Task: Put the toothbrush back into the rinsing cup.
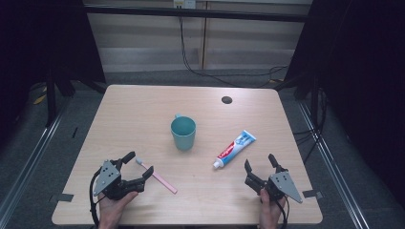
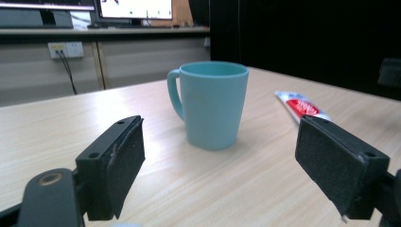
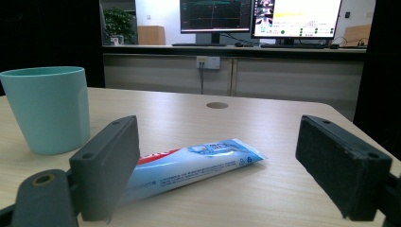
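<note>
Light wood-grain table [image 1: 143, 109] with a round cable hole [image 1: 227, 99] near the far edge, dark curtains either side and monitors [image 3: 257, 19] on a counter behind. The teal mug [image 1: 183, 133] stands upright mid-table; can't see its bottom, so no idea what's inside. Left gripper [image 1: 140, 164] has its jaws wide open around the pink toothbrush [image 1: 157, 176], right gripper [image 1: 261, 164] gapes just short of the toothpaste tube [image 1: 234, 149].
</note>
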`<state>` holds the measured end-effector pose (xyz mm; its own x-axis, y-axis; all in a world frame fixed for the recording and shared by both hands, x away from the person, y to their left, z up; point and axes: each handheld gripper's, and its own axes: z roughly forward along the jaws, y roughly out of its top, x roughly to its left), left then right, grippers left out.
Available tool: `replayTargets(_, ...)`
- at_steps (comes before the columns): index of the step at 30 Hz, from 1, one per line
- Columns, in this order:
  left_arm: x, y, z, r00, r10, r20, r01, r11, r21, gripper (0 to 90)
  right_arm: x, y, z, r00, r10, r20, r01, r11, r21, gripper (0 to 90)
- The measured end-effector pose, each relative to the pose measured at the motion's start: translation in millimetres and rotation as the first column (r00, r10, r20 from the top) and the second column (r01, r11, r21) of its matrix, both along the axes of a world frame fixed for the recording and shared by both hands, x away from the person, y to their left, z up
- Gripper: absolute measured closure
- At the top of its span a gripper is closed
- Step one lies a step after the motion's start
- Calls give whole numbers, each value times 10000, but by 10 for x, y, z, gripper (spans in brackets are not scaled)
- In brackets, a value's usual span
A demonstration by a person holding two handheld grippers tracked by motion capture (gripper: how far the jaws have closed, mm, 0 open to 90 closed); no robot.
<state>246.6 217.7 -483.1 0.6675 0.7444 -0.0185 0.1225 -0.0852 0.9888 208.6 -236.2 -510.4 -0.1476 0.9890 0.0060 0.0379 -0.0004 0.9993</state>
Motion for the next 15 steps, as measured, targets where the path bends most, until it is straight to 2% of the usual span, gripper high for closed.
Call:
replayTargets(4, -10, 8, 26, 9997, 56, -234, -56, 10000, 1, 164, 2, 2, 1, 10000, -8, 6, 8, 10000, -37, 139)
replayTargets(7, -12, 15, 62, 9985, -121, -532, 122, 9999, 15, 183, 0, 3, 0, 10000, -24, 3, 24, 10000, -17, 139)
replayTargets(8, -7, 21, 74, 9970, -216, -747, 219, 9998, 39, 196, 0, 2, 0, 10000, -24, 5, 24, 10000, -16, 140)
replayTargets(9, -7, 21, 74, 9970, -216, -747, 219, 9998, 39, 206, 0, 2, 0, 10000, -24, 5, 24, 10000, -16, 140)
replayTargets(11, -4, 26, 71, 9924, -223, -1211, 224, 9997, -6, 215, -3, -1, -1, 10000, -37, 15, 37, 10000, 34, 140)
replayTargets(13, -1, 30, 68, 9861, -201, -1652, 225, 9997, 127, 215, -4, -2, -2, 10000, -50, 36, 49, 10000, 52, 139)
replayTargets(15, -6, 34, 72, 9819, -199, -1883, 248, 9994, 239, 221, -10, -5, -3, 10000, -74, 65, 73, 9999, 88, 139)
